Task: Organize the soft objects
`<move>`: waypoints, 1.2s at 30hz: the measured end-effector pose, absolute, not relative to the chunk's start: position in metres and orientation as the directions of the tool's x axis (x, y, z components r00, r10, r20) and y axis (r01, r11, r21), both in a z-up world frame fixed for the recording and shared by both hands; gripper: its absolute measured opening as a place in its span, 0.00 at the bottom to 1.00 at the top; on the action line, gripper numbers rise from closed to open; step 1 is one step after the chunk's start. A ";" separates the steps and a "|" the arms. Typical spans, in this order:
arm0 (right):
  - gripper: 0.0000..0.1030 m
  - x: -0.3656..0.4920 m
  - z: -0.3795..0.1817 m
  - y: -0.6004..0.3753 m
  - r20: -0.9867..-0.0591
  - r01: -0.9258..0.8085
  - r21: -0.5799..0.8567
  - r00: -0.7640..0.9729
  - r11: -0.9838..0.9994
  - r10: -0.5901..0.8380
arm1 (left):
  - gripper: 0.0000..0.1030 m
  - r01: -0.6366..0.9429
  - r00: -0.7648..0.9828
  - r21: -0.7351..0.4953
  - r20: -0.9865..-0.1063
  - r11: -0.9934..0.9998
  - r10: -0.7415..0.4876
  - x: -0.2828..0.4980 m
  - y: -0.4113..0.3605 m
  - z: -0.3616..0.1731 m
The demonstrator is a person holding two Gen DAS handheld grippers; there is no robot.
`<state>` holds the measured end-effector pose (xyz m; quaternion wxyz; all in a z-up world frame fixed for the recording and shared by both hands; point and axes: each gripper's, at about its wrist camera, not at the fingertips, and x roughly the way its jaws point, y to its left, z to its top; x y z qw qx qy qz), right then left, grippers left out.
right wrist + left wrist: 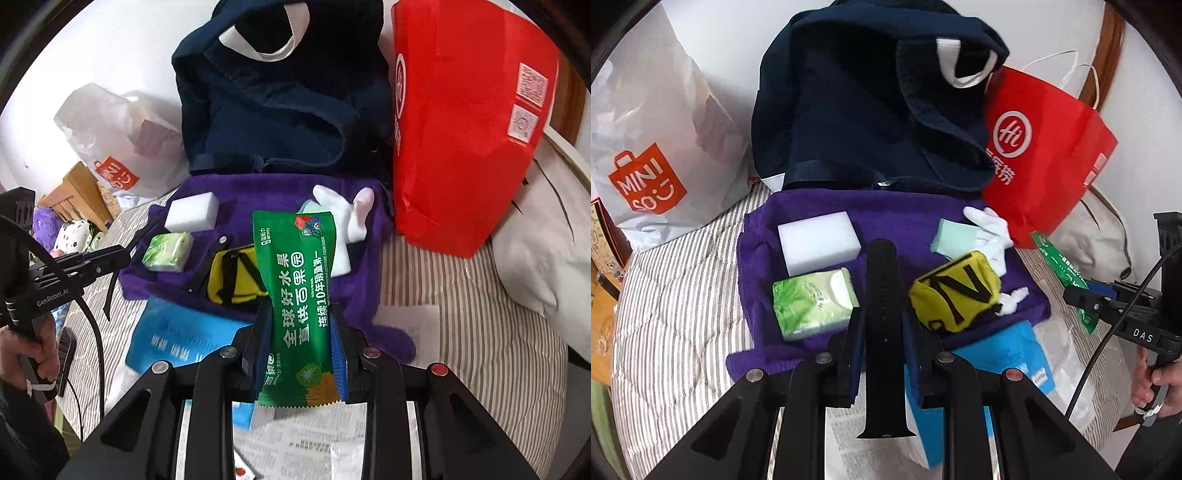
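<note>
My left gripper (884, 325) is shut on a black strap (882, 295), held above a purple towel (820, 206) on the bed. My right gripper (299, 325) is shut on a green wet-wipe packet (299, 295), also seen in the left wrist view (1067, 273). On the towel lie a white sponge block (820, 242), a green tissue pack (812, 302), a yellow pouch (956, 291), a mint cloth (955, 236) and a white glove (993, 232). The same things show in the right wrist view: sponge (192, 212), tissue pack (168, 251), pouch (236, 277), glove (351, 221).
A dark navy backpack (871, 103) stands open behind the towel. A red paper bag (1045, 155) stands to its right, a white Miniso bag (653, 147) to its left. A blue packet (1008, 350) and printed papers (314, 435) lie near me. A pillow (535, 240) is at right.
</note>
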<state>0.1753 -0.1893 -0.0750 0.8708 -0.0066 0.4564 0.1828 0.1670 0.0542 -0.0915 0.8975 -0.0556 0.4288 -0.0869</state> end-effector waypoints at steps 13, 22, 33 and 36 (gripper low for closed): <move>0.28 0.225 -0.091 -0.177 -0.816 -0.320 0.147 0.496 0.936 0.298 | 0.19 0.095 0.603 -0.179 -0.772 0.979 -0.200 0.211 0.063 -0.108; 0.28 0.250 -0.116 -0.167 -0.849 -0.319 0.117 0.460 0.941 0.261 | 0.19 0.079 0.588 -0.197 -0.783 0.977 -0.205 0.232 0.067 -0.120; 0.29 0.263 -0.132 -0.159 -0.870 -0.327 0.103 0.428 0.940 0.244 | 0.19 0.072 0.561 -0.181 -0.805 0.981 -0.190 0.247 0.067 -0.141; 0.29 0.266 -0.134 -0.161 -0.869 -0.320 0.123 0.422 0.939 0.257 | 0.20 0.067 0.557 -0.188 -0.808 0.980 -0.193 0.248 0.068 -0.144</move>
